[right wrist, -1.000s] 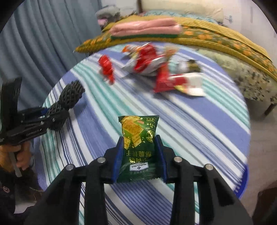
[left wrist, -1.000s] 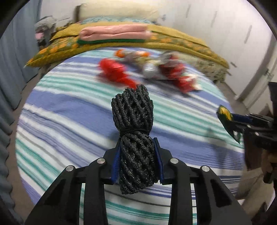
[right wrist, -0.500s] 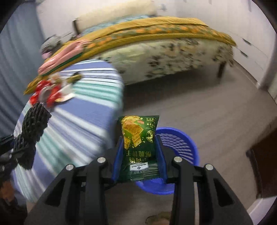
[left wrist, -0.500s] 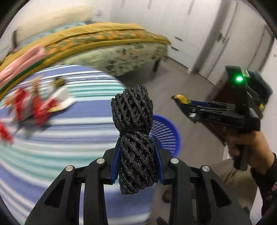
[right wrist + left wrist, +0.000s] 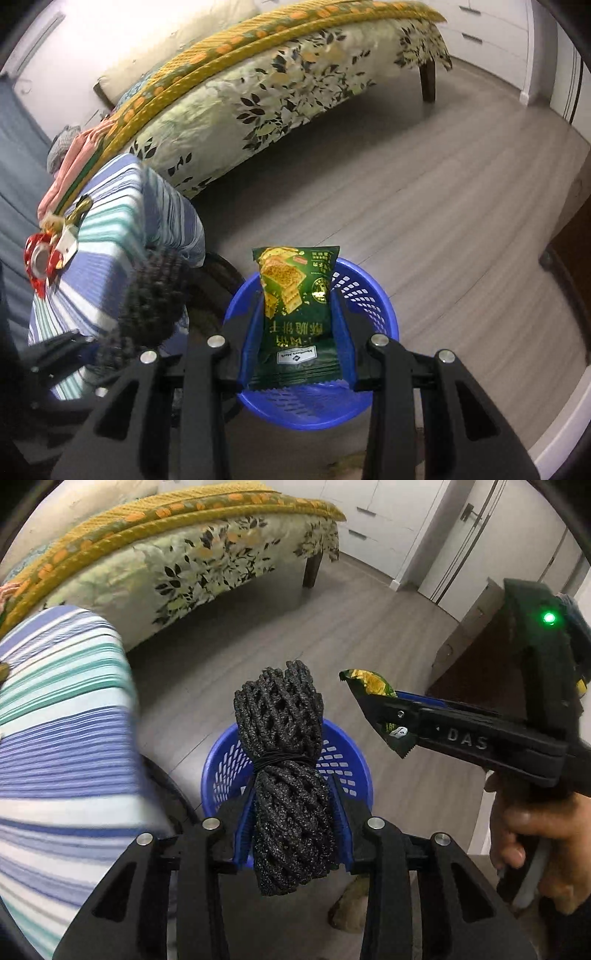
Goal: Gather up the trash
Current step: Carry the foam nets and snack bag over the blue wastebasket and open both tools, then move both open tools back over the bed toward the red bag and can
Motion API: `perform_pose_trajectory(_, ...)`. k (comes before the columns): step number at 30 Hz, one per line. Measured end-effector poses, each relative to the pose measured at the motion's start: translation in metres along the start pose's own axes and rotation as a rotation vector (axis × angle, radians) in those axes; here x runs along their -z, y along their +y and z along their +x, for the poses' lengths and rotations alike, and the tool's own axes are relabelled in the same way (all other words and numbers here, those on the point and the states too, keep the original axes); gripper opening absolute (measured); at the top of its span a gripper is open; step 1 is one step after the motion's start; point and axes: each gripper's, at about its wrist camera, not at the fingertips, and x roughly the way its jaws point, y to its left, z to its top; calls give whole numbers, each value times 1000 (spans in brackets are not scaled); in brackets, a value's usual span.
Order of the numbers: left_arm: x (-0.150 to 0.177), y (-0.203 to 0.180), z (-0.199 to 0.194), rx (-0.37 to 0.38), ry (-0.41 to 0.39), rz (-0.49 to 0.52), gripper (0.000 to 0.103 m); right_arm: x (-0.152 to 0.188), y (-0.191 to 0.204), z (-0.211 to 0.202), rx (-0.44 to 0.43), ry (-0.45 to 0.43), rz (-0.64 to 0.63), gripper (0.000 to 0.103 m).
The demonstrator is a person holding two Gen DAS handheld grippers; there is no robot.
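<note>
My left gripper [image 5: 293,795] holds a black mesh net bundle [image 5: 280,716] upright between its blue pads; its jaws are opening, the pads still on the bundle. A blue plastic basket [image 5: 221,771] stands on the floor right under it. My right gripper [image 5: 297,314] grips a green snack packet [image 5: 295,280] above the same basket [image 5: 369,295]; its jaws are opening too, still touching the packet. In the left wrist view the right gripper [image 5: 369,709] comes in from the right with the packet [image 5: 369,681]. The right wrist view shows the bundle [image 5: 155,291] at left.
A table with a striped cloth [image 5: 110,206] stands left of the basket, with red and silver wrappers [image 5: 40,258] on it. A bed with a floral cover [image 5: 295,74] fills the back. A dark cabinet [image 5: 480,664] stands at right. A hand [image 5: 535,834] grips the right tool.
Both grippers have swung from over the striped table to the right and down, over the blue basket. Each carried its item along. The wrappers on the table stayed put.
</note>
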Motion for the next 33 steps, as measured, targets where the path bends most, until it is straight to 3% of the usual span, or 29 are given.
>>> perform_pose_trajectory(4,-5,-2,13,13,-2,-3,55,-2,-9,6,-18,-3,31,51)
perform_pose_trajectory(8,-8,-6,-2,12,-48,7,70,-6,-7,-3,-1,-42,33,66)
perform_pose_trajectory(12,-7,-5,-27,25,-96,-12,73,-7,-4,-17,42,-102,33,77)
perform_pose_trajectory(16,9,1,-70,5,-157,-13,80,0,20,-33,119,-175,-49,87)
perform_pose_trajectory(20,48,25,-110,-98,-199,-1,88,15,57,-39,137,-211,-167,88)
perform_pose_trajectory(24,96,69,-129,-215,-170,-62,89,37,111,-40,142,-232,-321,88)
perform_pose_trajectory(28,146,124,-152,-345,-147,-162,89,73,179,-36,63,-220,-441,88)
perform_pose_trajectory(33,187,183,-182,-496,-137,-247,91,112,264,-19,-42,-137,-601,88)
